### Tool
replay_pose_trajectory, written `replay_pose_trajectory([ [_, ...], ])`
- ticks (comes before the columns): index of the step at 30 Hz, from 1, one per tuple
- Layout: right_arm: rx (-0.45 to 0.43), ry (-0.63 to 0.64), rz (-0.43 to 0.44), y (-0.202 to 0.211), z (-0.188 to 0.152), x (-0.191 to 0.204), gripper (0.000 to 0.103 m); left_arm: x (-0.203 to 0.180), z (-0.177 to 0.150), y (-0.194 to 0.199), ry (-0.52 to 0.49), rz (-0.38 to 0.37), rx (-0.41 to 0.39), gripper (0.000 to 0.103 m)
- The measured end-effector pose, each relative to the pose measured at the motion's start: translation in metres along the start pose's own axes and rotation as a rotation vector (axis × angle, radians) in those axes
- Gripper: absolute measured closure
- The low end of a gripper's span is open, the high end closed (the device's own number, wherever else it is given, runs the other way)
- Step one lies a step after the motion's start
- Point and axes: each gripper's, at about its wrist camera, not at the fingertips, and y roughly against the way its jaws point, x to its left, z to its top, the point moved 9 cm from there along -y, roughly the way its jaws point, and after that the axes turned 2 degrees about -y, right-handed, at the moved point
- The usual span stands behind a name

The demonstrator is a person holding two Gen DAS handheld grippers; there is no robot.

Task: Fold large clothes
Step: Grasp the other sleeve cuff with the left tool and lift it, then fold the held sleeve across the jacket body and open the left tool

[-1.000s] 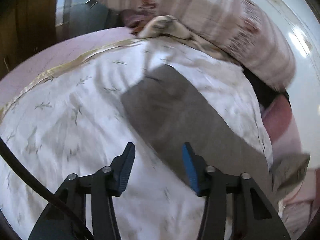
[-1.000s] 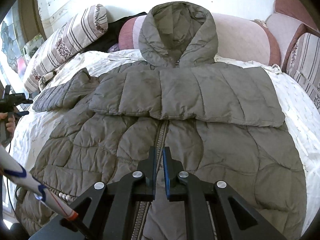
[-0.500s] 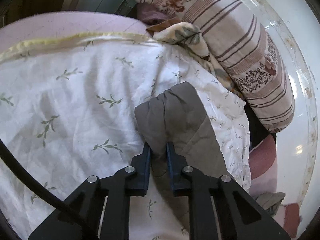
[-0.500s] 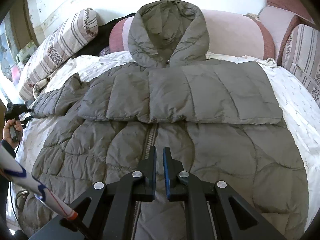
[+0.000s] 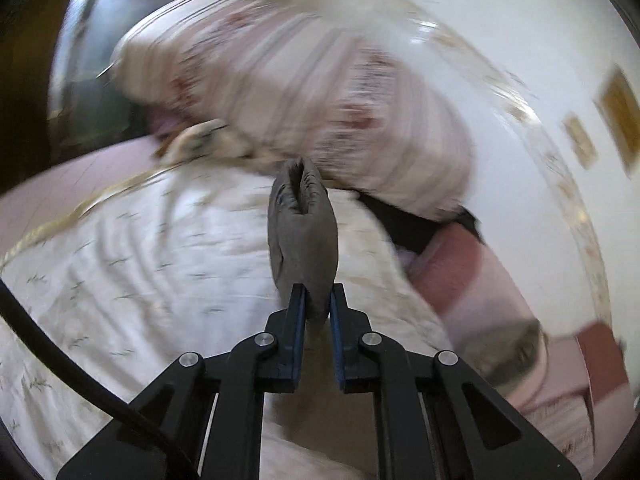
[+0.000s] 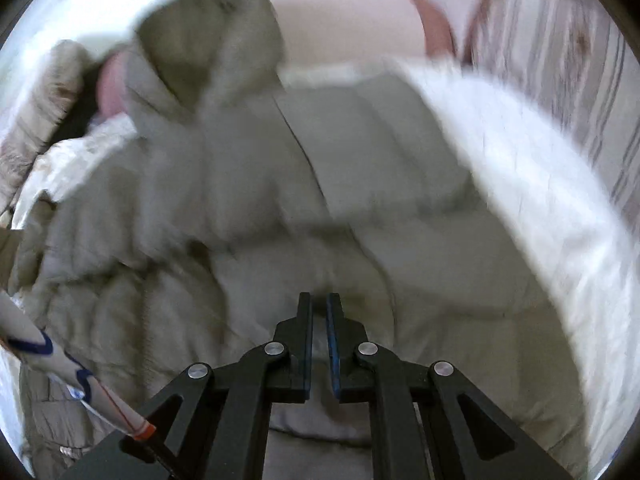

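A large grey quilted hooded jacket (image 6: pixel 248 184) lies spread on a bed, hood at the far end; the right wrist view is blurred. My left gripper (image 5: pixel 317 292) is shut on the jacket's sleeve cuff (image 5: pixel 302 220) and holds it lifted above the white floral bedsheet (image 5: pixel 140 264). My right gripper (image 6: pixel 319 304) is shut, with nothing seen between its fingers, low over the jacket's lower front.
A striped floral pillow (image 5: pixel 320 92) lies behind the cuff. Pink cushions (image 5: pixel 472 272) line the head of the bed. A striped cushion (image 6: pixel 560 56) stands at the far right. A white wall (image 5: pixel 500 40) is beyond.
My left gripper closed on the sleeve cuff and has lifted it off the sheet. My right gripper stayed shut and has swung to the right over the jacket.
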Motion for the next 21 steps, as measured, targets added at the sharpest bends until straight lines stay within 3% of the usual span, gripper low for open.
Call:
replay_pose_trajectory([
  [3, 0.011, 0.023, 0.006, -0.001, 0.001, -0.002, 0.096, -0.072, -0.008, 0.019, -0.110, -0.066, -0.008, 0.092],
  [6, -0.030, -0.023, 0.072, 0.014, 0.009, -0.006, 0.096, -0.145, -0.025, 0.039, -0.206, -0.142, -0.004, 0.092],
  [11, -0.131, -0.087, 0.044, 0.044, 0.031, -0.037, 0.096, -0.264, -0.079, 0.063, -0.354, -0.281, 0.034, 0.092],
  [17, -0.220, -0.196, -0.001, 0.072, 0.041, -0.082, 0.096, -0.376, -0.189, 0.058, -0.462, -0.431, 0.175, 0.092],
  [21, -0.287, -0.222, -0.044, 0.091, 0.053, -0.102, 0.096, -0.416, -0.274, 0.029, -0.497, -0.463, 0.293, 0.092],
])
